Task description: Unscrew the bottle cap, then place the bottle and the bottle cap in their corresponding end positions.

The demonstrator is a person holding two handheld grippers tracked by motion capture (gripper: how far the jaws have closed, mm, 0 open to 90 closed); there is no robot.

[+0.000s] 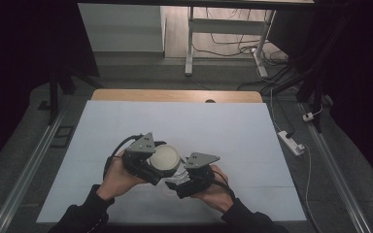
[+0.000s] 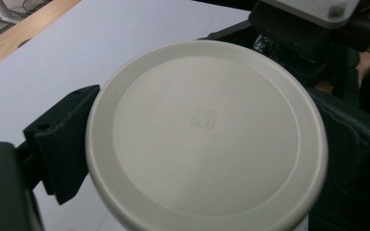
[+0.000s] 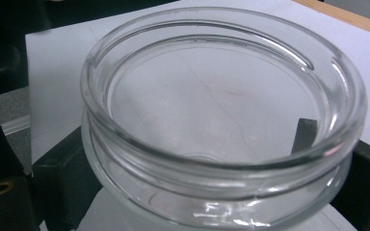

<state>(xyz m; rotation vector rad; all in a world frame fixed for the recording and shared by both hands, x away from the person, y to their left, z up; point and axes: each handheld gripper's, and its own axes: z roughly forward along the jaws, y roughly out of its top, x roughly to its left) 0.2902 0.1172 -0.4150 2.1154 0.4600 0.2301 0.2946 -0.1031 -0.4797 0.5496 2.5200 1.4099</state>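
Observation:
A round cream lid (image 1: 164, 158) (image 2: 206, 134) sits between the black jaws of my left gripper (image 1: 161, 167), which is shut on its rim. Just right of it my right gripper (image 1: 177, 184) is shut on a clear glass jar (image 3: 221, 120), its open mouth toward the camera and empty inside. In the high view the jar (image 1: 176, 179) is mostly hidden under the lid and the grippers. The two grippers are close together above the near middle of the white table (image 1: 223, 131). In the left gripper view the right gripper's body (image 2: 308, 33) lies behind the lid.
A wooden strip (image 1: 175, 95) runs along the table's far edge. A white power strip (image 1: 291, 142) with cables lies on the floor to the right. Metal rails (image 1: 29, 165) flank the table, and a white desk frame (image 1: 190, 43) stands beyond it.

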